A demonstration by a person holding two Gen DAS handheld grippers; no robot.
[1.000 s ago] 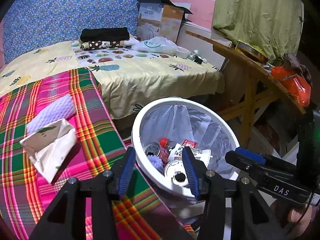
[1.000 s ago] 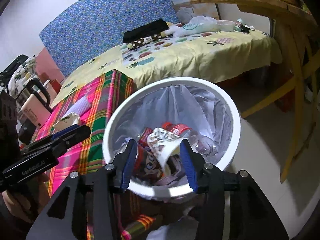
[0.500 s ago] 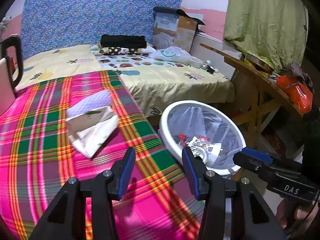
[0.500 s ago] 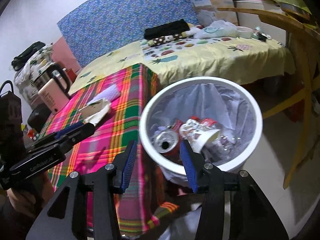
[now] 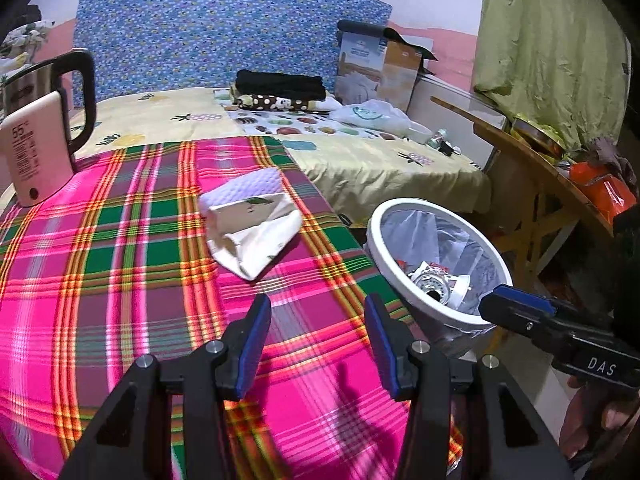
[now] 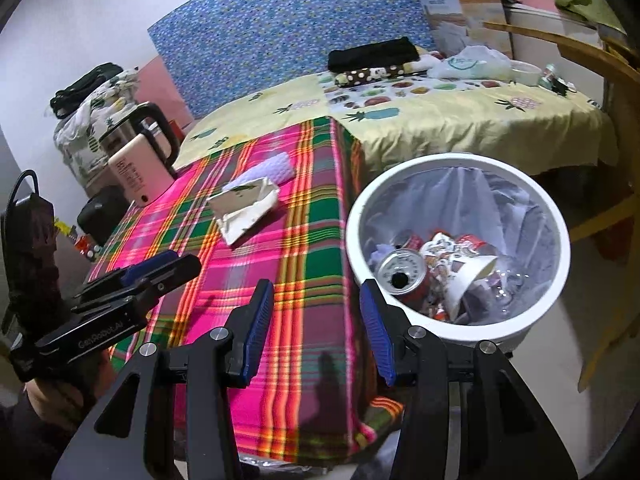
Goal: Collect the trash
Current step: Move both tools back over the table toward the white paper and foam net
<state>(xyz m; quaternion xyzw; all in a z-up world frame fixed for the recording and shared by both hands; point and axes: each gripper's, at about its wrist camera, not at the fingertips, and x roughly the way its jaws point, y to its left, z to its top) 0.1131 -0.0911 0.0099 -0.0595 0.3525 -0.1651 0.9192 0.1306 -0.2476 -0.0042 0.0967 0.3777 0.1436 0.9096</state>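
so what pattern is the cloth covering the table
A plaid tablecloth in bright pink and green with yellow, orange and white stripes. The left wrist view shows it best.
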